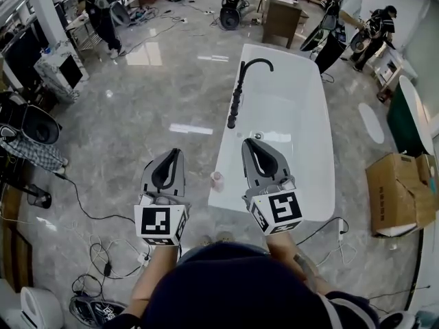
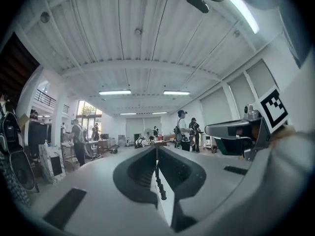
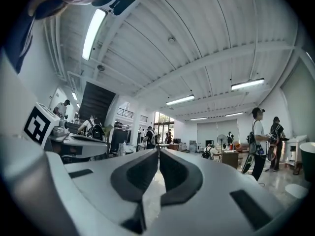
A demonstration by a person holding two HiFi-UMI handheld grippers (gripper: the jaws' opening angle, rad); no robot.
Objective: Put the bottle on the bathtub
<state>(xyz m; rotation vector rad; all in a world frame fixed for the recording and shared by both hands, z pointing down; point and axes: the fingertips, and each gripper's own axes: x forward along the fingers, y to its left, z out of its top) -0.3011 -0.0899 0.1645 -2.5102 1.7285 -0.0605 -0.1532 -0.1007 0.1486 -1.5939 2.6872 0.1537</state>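
Bottle: a small pale-pink bottle [image 1: 217,180] stands upright on the near left rim of the white bathtub [image 1: 295,115], clear of both claws.
Left hand: the left claw [image 1: 175,152] [image 2: 156,150] is closed, jaws meeting on nothing, raised over the floor [image 1: 158,108] beside the tub.
Right hand: the right claw [image 1: 248,142] [image 3: 158,151] is closed and empty, held above the tub's near end.
Fixture: a black faucet [image 1: 241,91] arches from the left rim, farther along.
Surroundings: a cardboard box [image 1: 398,190] sits right of the tub; people [image 1: 101,12] stand at the far end.
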